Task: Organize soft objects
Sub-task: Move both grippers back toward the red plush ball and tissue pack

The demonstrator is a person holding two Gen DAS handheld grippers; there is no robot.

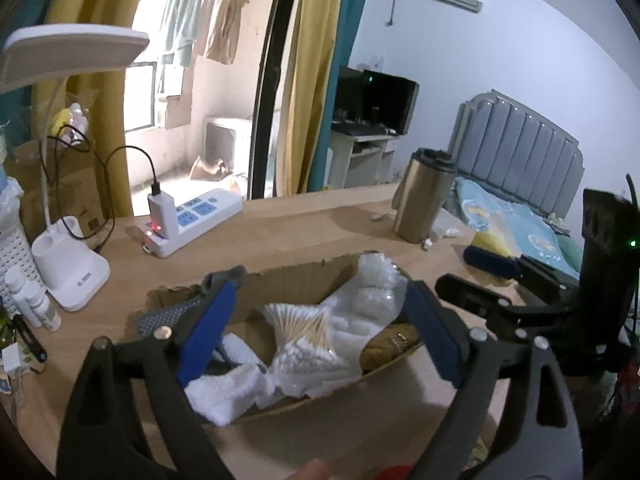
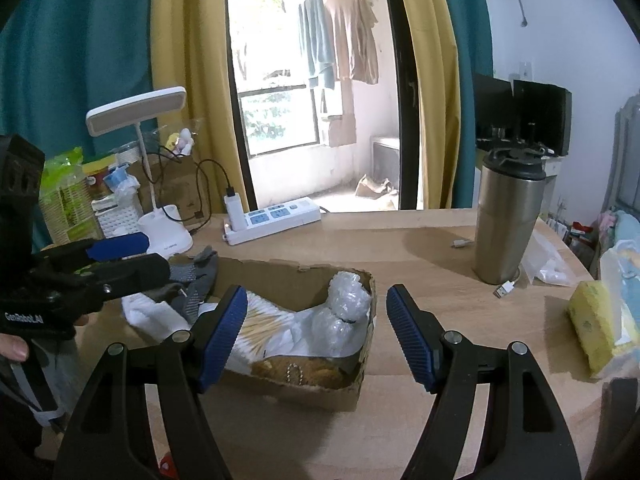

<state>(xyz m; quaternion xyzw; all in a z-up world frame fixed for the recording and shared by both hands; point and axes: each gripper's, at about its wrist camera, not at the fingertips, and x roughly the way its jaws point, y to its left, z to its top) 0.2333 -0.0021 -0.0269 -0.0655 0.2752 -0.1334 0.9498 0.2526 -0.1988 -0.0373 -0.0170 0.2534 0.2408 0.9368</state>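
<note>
A torn cardboard box (image 1: 280,272) (image 2: 304,392) on the wooden desk holds soft things. In it are a bag of cotton swabs (image 1: 304,332) (image 2: 260,320), a bubble-wrap bundle (image 1: 376,280) (image 2: 348,300), a brown plush item (image 1: 392,344) (image 2: 296,368) and a white cloth (image 1: 224,396) (image 2: 152,316) spilling over the rim. A grey dotted glove (image 1: 168,314) (image 2: 196,280) drapes over the box's left end. My left gripper (image 1: 322,292) (image 2: 120,256) hovers open over the box, its pads touching nothing. My right gripper (image 2: 315,292) (image 1: 456,268) is open by the box's right end, holding nothing.
A yellow sponge (image 2: 592,320) (image 1: 492,240) lies at the desk's right edge. A steel tumbler (image 2: 508,220) (image 1: 424,200) stands behind it. A white power strip (image 2: 276,220) and a desk lamp base (image 2: 168,232) sit at the back left, with bottles and a basket beyond.
</note>
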